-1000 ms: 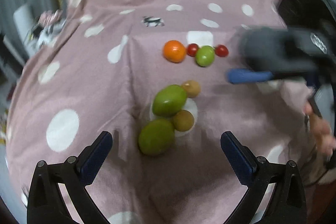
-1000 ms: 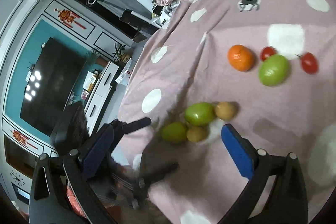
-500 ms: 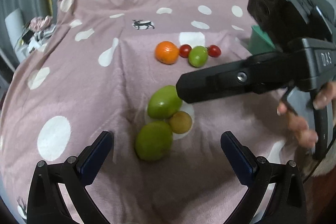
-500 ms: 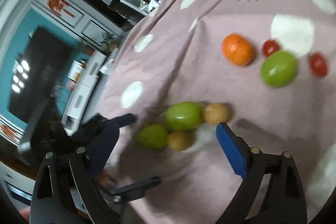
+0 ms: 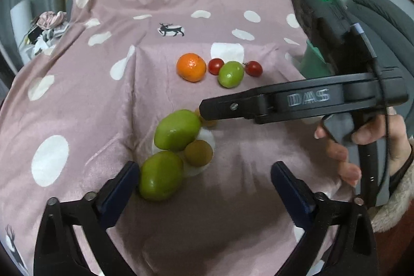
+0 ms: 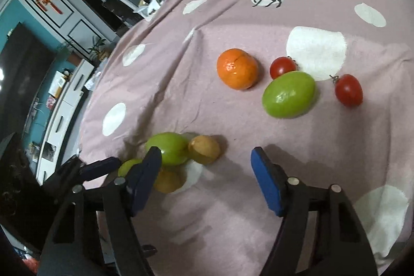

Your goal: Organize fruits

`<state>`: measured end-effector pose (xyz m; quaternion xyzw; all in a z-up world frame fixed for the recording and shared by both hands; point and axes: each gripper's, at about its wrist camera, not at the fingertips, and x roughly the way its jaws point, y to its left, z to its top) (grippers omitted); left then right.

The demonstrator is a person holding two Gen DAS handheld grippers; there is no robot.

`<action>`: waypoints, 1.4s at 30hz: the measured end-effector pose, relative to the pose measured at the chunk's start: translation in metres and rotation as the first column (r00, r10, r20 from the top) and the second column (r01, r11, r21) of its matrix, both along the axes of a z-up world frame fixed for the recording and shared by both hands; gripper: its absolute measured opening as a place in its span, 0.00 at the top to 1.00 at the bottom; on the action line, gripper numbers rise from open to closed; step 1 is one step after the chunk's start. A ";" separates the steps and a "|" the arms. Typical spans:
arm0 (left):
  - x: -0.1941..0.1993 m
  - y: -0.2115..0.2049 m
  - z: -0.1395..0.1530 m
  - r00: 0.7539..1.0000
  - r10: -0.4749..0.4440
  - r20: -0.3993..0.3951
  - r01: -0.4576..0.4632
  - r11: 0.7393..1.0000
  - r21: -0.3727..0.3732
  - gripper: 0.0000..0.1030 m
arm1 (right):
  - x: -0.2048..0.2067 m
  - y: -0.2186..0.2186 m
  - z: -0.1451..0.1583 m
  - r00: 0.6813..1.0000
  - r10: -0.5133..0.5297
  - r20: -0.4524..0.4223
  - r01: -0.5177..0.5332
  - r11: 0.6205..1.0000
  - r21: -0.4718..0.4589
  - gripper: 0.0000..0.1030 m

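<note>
Fruits lie in two loose clusters on the surface, which is draped in a pink cloth (image 5: 85, 100) with white dots. Nearer the cameras sit two large green fruits, one (image 5: 177, 130) leaning against the other (image 5: 161, 175), with two small brown fruits tucked beside them: one (image 5: 198, 153) touching both greens, the other (image 6: 204, 149) mostly hidden behind the right hand-held gripper in the left view. Farther back is a second group: an orange (image 5: 191, 67), a smaller green fruit (image 5: 230, 74), and two red tomatoes, one (image 5: 216, 66) wedged between orange and green, the other (image 5: 253, 68) just to the right.

Left hand-held gripper (image 5: 204, 180) hangs low over the near cluster, released and empty, its left finger just beside the nearest green fruit. Right hand-held gripper (image 6: 207, 172) is likewise spread wide and carries nothing; the far brown fruit sits just ahead of the gap between its fingers, so that looks like its likely pick.

No bowl or tray is visible, so where things should go is unclear. Kinds are still mixed within each group and nothing is lifted, so the sorting seems barely begun, with nearly every piece left to place
</note>
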<state>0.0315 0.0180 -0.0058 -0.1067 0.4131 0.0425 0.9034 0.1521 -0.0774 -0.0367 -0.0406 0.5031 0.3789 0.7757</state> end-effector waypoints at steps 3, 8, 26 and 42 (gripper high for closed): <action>-0.005 -0.007 0.009 0.999 -0.019 0.037 0.020 1.000 -0.021 0.15 | 0.003 0.000 -0.004 1.000 0.017 -0.027 -0.017 1.000 -0.001 0.39; 0.013 -0.024 0.001 0.997 -0.076 0.013 0.076 0.997 0.000 0.15 | 0.003 0.000 -0.007 0.999 0.015 -0.039 -0.015 1.000 0.006 0.41; 0.046 -0.013 -0.019 0.994 0.024 -0.110 -0.011 0.992 0.123 0.71 | -0.003 0.019 -0.008 0.997 0.076 0.018 -0.075 0.995 -0.062 0.72; 0.030 -0.022 0.005 1.000 -0.022 -0.021 0.023 0.999 0.028 0.72 | 0.004 -0.024 0.024 0.999 -0.019 0.027 0.016 0.996 0.085 0.73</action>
